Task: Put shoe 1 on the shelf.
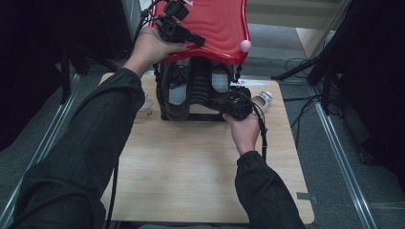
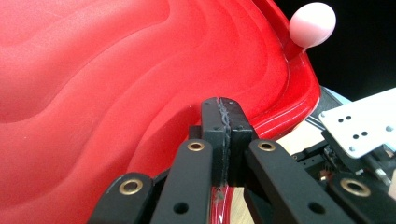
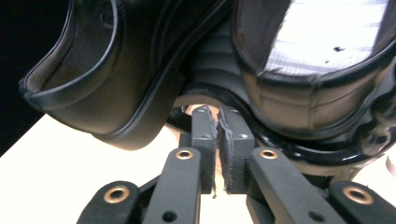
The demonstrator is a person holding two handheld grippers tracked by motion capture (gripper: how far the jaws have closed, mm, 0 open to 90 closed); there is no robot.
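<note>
A red moulded tray (image 1: 215, 24) (image 2: 116, 93) with a pink ball (image 1: 245, 46) (image 2: 312, 24) at its corner is held tilted above a black rack of dark shoes (image 1: 179, 90) (image 3: 116, 70). My left gripper (image 1: 200, 41) (image 2: 226, 116) is shut on the tray's near rim, and a strip of red shows between its fingers. My right gripper (image 1: 217, 101) (image 3: 218, 116) sits low at the rack's front, just under the black shoes. Its pads stand a narrow slit apart with nothing between them, close to a black tube of the rack (image 3: 299, 144).
The rack stands at the far end of a light wooden table (image 1: 191, 162). A pale shoe (image 1: 263, 99) lies to the rack's right and a white object (image 1: 147, 102) to its left. Dark stands and cables flank the table on the grey floor.
</note>
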